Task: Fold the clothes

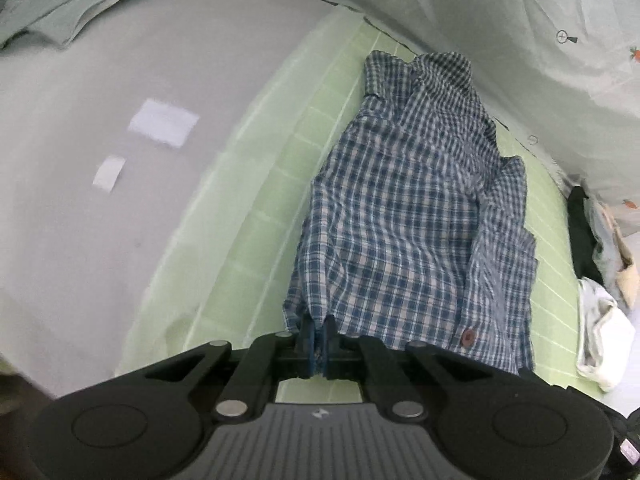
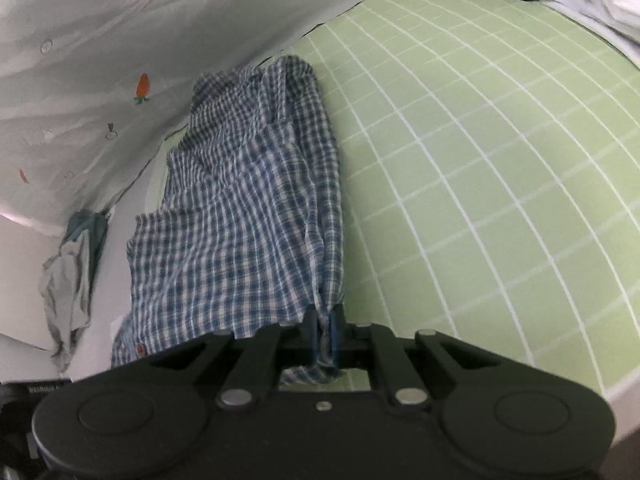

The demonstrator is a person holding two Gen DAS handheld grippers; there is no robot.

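Left wrist: left gripper (image 1: 319,330) clamps 1 plaid shirt (image 1: 408,216) hem between its fingers. Right gripper (image 2: 325,330) pinches the same shirt's other corner; 1 brown button (image 1: 467,336) just right of the left fingers.

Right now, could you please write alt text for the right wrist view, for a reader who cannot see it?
The right gripper is shut on the near edge of a blue checked shirt, which stretches away over a green grid mat. A pale cloth with small carrot prints lies beyond the shirt on the left.
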